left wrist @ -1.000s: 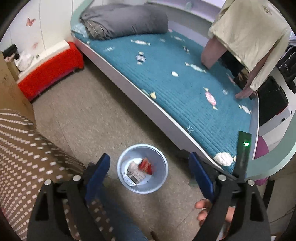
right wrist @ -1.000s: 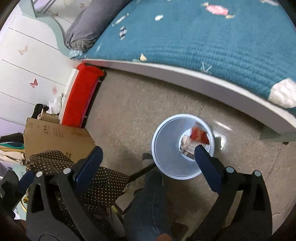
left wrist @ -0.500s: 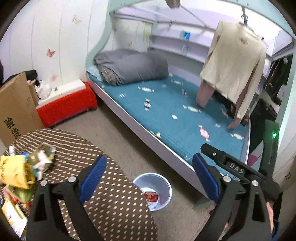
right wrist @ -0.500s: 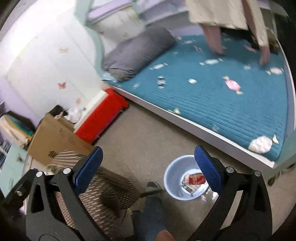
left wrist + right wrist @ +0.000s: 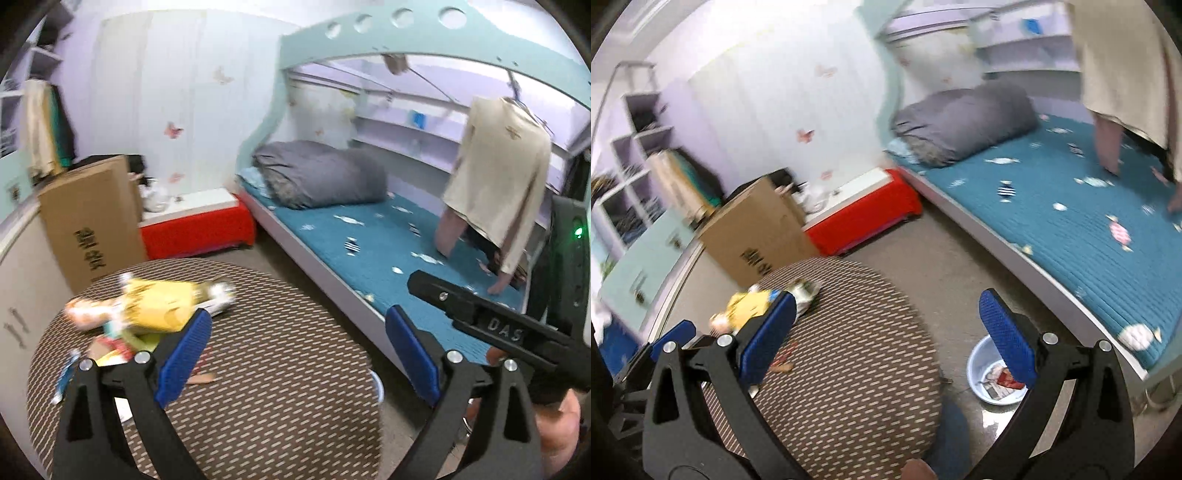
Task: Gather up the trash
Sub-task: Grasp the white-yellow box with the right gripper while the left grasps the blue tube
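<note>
Step in hand, by judgement: between pickups. Neither gripper carries anything; both face the round table (image 5: 280, 398), so the next piece of trash is to be chosen.

Left gripper (image 5: 299, 354): jaws wide apart, nothing between them, held above the near part of the table.

Right gripper (image 5: 886, 339): jaws wide apart, nothing between them, likewise over the table; its body also shows at the right edge of the left wrist view.

Trash pile (image 5: 147, 314): wrappers heaped at the table's far left, a yellow packet (image 5: 159, 306) uppermost, smaller scraps below it; blurred, so single items are hard to tell. The pile lies just beyond and left of the left gripper's left finger, which partly covers it. From the right wrist view the yellow packet (image 5: 750, 306) sits behind that gripper's left finger too.

Bin (image 5: 993, 373): pale blue, on the floor between table and bed (image 5: 1071, 221), some wrappers already inside; below and behind the right gripper's right finger.

Next move, by judgement: shift a gripper left and forward, lower it over one wrapper, close on a raised edge, since thin, flat film may slip.
</note>
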Tool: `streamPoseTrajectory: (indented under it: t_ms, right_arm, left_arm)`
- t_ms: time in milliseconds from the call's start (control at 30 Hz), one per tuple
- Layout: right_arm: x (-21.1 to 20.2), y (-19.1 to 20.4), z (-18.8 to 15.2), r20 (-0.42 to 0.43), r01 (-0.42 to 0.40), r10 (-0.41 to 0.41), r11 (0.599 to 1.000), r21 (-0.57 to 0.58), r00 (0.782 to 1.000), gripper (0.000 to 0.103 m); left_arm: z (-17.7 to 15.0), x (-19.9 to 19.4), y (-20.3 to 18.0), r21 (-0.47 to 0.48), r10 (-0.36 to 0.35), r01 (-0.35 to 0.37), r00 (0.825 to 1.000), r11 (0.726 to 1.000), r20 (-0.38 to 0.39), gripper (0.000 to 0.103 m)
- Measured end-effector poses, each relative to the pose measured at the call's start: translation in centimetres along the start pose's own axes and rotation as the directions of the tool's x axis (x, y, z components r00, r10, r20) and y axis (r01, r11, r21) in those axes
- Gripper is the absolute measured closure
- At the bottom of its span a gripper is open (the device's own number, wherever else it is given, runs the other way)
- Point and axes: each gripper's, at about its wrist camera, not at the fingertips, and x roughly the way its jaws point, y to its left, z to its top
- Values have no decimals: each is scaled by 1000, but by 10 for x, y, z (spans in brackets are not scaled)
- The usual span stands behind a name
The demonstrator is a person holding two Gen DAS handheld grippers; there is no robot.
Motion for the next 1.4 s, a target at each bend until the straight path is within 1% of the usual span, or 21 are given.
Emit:
streamPoseTrajectory:
  t_ms: [67, 167, 233, 333, 433, 500, 567, 667, 767, 833, 967, 1067, 1133, 1167, 1200, 1233, 1267, 1300, 1333, 1367, 1400]
  right_arm:
    - [1, 18, -3, -5, -22, 22, 999, -37, 1000, 6]
    - [5, 54, -11, -33, -78, 75, 992, -100, 997, 6]
    - [9, 72, -16, -51, -101, 95, 987, -128, 994, 6]
    - [23, 100, -29, -105, -153, 137, 975, -159, 985, 6]
    - [36, 128, -42, -153, -187, 158, 962, -197, 975, 6]
    - [47, 144, -51, -189, -221, 180, 949, -226, 965, 6]
    - [56, 159, -61, -219, -243, 189, 936, -256, 957, 6]
    - [78, 182, -78, -285, -284, 198, 910, -302, 938, 6]
    - [93, 193, -91, -334, -311, 199, 893, -326, 921, 6]
    - [107, 198, -102, -369, -320, 187, 884, -342, 910, 6]
    - [130, 206, -115, -424, -334, 164, 869, -366, 891, 6]
    - [144, 213, -124, -453, -345, 149, 854, -390, 879, 6]
    - [156, 214, -128, -470, -347, 141, 855, -386, 871, 6]
    - [161, 213, -129, -477, -347, 138, 856, -384, 868, 6]
    - [165, 214, -131, -482, -346, 136, 857, -382, 866, 10]
    - [168, 215, -132, -485, -346, 134, 858, -380, 864, 18]
    - [172, 215, -133, -490, -347, 132, 858, -378, 862, 23]
    - [177, 215, -135, -497, -346, 128, 859, -377, 859, 30]
    - [181, 215, -135, -502, -347, 126, 860, -375, 856, 35]
    - [184, 215, -136, -507, -348, 124, 859, -375, 853, 37]
    - [185, 215, -137, -509, -356, 134, 858, -369, 850, 38]
  left_arm:
    - [-7, -15, 21, -28, 49, -49, 999, 998, 10, 10]
    - [-17, -34, 54, -74, 100, -98, 995, 992, 20, 10]
    - [-25, -43, 75, -104, 134, -131, 991, 986, 20, 10]
    - [-37, -55, 108, -148, 169, -164, 985, 975, 25, 10]
    - [-49, -64, 141, -167, 234, -228, 972, 959, 20, 10]
    - [-58, -65, 159, -179, 259, -252, 966, 951, 13, 10]
    - [-64, -61, 181, -194, 286, -282, 958, 940, -12, 10]
    - [-73, -52, 217, -214, 312, -316, 949, 924, -54, 10]
    - [-83, -41, 247, -206, 332, -344, 939, 916, -92, 10]
    - [-88, -30, 260, -198, 338, -356, 933, 913, -123, 10]
    - [-96, -2, 290, -181, 332, -362, 926, 914, -178, 10]
    - [-99, 18, 301, -164, 320, -355, 925, 920, -207, 10]
    - [-100, 32, 305, -154, 305, -343, 925, 926, -229, 10]
    - [-101, 40, 307, -147, 305, -346, 921, 927, -243, 12]
    - [-103, 47, 309, -142, 299, -343, 918, 929, -261, 19]
    - [-104, 55, 312, -141, 288, -336, 915, 931, -283, 24]
    - [-106, 59, 314, -144, 281, -333, 913, 932, -297, 36]
    - [-107, 63, 317, -150, 269, -326, 911, 933, -312, 47]
    - [-108, 67, 318, -148, 264, -322, 911, 935, -316, 47]
    - [-108, 67, 317, -138, 266, -321, 912, 937, -313, 54]
    - [-108, 67, 316, -125, 273, -324, 909, 938, -315, 73]
